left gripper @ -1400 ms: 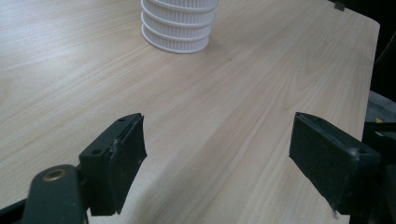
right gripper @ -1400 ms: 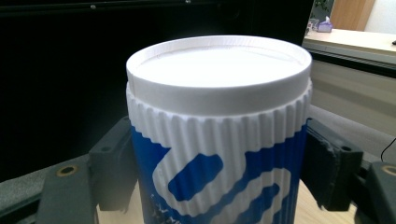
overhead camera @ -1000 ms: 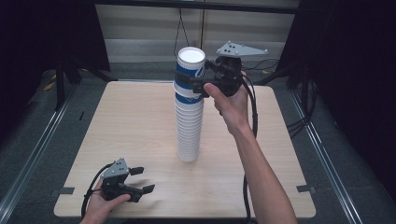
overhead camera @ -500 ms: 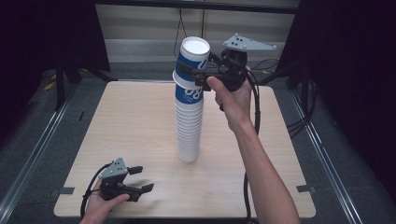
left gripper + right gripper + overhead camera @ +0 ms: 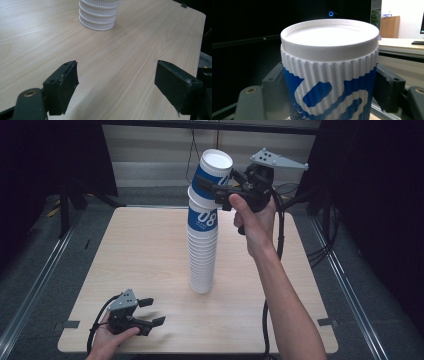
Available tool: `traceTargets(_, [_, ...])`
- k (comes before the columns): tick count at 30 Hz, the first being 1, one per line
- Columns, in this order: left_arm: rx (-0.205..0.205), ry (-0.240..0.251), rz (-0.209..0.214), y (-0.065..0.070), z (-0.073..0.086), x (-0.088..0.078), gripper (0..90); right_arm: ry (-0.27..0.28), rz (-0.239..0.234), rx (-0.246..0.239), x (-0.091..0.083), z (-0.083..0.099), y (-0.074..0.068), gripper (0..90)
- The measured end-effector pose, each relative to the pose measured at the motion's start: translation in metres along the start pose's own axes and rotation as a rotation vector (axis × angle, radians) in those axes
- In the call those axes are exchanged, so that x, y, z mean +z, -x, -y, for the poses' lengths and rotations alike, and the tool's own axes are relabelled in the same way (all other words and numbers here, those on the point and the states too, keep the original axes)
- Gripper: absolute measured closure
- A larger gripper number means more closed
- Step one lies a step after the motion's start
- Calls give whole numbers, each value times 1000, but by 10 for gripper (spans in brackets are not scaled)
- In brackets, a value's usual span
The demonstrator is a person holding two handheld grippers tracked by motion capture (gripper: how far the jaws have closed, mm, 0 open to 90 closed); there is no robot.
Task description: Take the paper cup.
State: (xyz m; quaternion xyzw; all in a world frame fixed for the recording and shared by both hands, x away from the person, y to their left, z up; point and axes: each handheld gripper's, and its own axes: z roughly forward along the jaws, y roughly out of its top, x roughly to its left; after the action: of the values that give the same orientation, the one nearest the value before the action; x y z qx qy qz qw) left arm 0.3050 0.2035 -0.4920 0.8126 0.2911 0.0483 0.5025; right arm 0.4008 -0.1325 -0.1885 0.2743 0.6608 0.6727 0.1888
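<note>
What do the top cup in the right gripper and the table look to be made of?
The top cup looks like paper: matte white, ribbed corrugated wall with a blue print, rolled rim. The table looks like pale wood or wood-look laminate, smooth with a faint sheen and fine straight grain; which of the two is unclear.

Wooden table (image 5: 150,250) bearing cup stack (image 5: 202,260).
</note>
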Motion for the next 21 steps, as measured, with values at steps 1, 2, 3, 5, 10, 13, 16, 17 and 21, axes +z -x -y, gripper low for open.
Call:
traceTargets(1, [3,0,0,0,0,0,188,1,3,-3,-1,-1,0,247])
traceTargets(2, [2,0,-1,0,0,0,188,4,7,-6,-4,-1,0,247])
traceTargets(3, [4,1,-1,0,0,-1,188,4,9,-5,-6,-1,1,248])
traceTargets(5, [-4,5,4,0,0,-1,187,3,21,-8,-11,-1,1,247])
traceTargets(10, [5,18,7,1,-1,0,197,10,30,-21,-23,-4,-3,248])
traceTargets(13, [5,20,7,2,-1,0,197,6,38,-17,-31,-4,-1,249])
traceTargets(16, [5,18,7,2,-1,-1,197,3,52,-5,-42,-3,3,251])
traceTargets(17, [6,18,7,2,-1,-1,197,8,54,0,-45,-2,5,252])
traceTargets(21, [6,15,-4,2,0,0,196,-8,72,-4,-59,6,9,254])
